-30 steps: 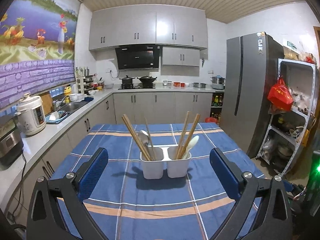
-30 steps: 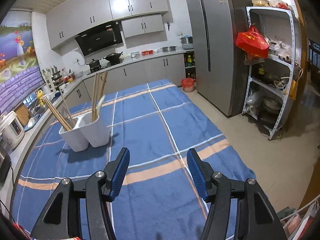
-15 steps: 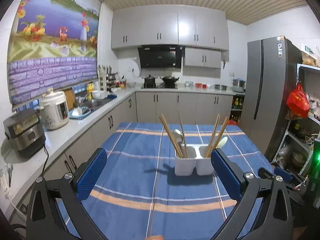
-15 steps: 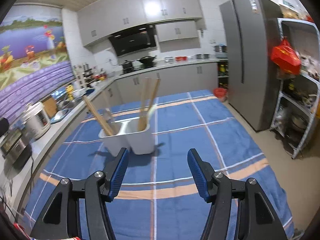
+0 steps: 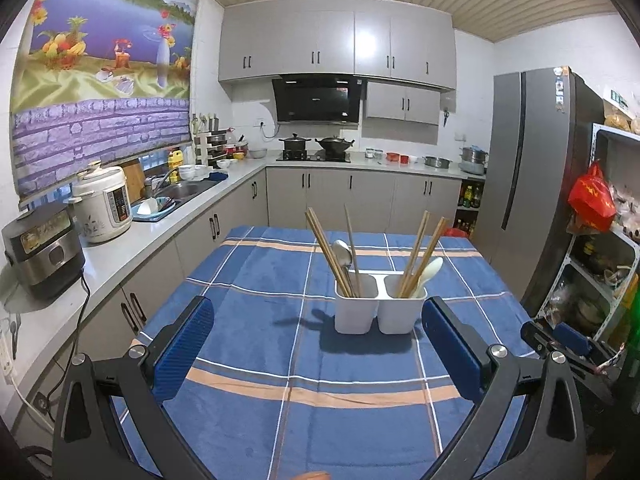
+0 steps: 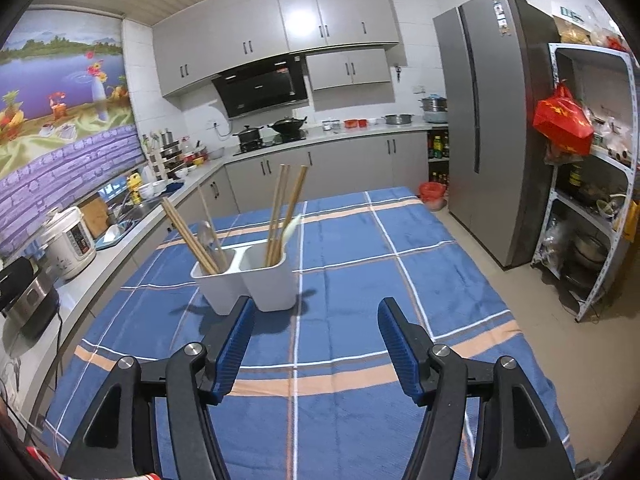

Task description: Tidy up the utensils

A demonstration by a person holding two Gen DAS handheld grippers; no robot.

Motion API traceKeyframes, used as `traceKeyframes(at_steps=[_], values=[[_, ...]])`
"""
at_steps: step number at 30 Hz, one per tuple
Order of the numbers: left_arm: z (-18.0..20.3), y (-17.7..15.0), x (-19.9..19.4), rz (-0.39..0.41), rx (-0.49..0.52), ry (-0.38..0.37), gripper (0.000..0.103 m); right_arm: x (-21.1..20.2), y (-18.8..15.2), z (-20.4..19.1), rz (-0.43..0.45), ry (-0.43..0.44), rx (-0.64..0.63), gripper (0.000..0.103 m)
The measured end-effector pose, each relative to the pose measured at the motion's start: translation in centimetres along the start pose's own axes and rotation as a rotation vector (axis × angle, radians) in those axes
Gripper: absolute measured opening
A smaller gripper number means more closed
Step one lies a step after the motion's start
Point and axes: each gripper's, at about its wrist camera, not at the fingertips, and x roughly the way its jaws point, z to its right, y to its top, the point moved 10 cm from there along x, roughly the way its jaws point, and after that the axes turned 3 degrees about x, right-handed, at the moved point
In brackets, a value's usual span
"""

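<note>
Left tongs (image 5: 318,338) spread wide, blue pads (image 5: 182,346) far apart, nothing between them, hovering over the near part of the counter (image 5: 260,304) with its blue plaid cloth. Right tongs (image 6: 316,340) likewise parted and empty, the opening just widened a little, held above the same cloth with bare fabric in the gap. Just beyond the left tongs, slightly right of their midline, a white two-compartment utensil holder (image 5: 380,308) standing upright on the cloth; seen from the right wrist, the same holder (image 6: 248,276) just past the left pad and left of the gap, not touched by either pair. In the left compartment, wooden chopsticks (image 5: 328,256) leaning out to the left together with a metal spoon (image 5: 342,252); in the right compartment, another set of chopsticks (image 5: 420,252) tilted right beside a white spoon (image 5: 428,274). At the right edge of the left wrist view, part of the other tool's blue-and-black frame visible near the counter's right side. Farther out, on the left, a grey worktop (image 5: 132,236) carrying a white rice cooker (image 5: 104,202), a dark cooker (image 5: 42,248) nearer, and a sink (image 5: 180,190) beyond. At the far wall, grey cabinets, a black range hood (image 5: 318,98) over two dark pots. On the right, a tall grey refrigerator (image 6: 488,120), then a metal shelf (image 6: 588,184) with a red bag (image 6: 562,122) hanging from it.
</note>
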Motion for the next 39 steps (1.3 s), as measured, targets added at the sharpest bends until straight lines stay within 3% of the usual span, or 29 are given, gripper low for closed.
traceKeyframes(at_steps=[8, 16, 28, 39], values=[[1.5, -1.1, 0.2, -0.045, 0.017, -0.043, 0.103, -0.8, 0.2, 0.0, 0.003, -0.004, -0.015, 0.070], [0.3, -2.3, 1.0, -0.079, 0.020, 0.017, 0.103, -0.6, -0.3, -1.1, -0.015, 0.006, -0.041, 0.071], [-0.7, -5.3, 3.0, -0.198, 0.031, 0.034, 0.103, 0.1, -1.2, -2.5, -0.041, 0.007, -0.070, 0.072], [-1.6, -6.5, 3.8, -0.242, 0.039, 0.052, 0.103, 0.7, -1.5, -3.2, -0.057, 0.013, -0.091, 0.073]])
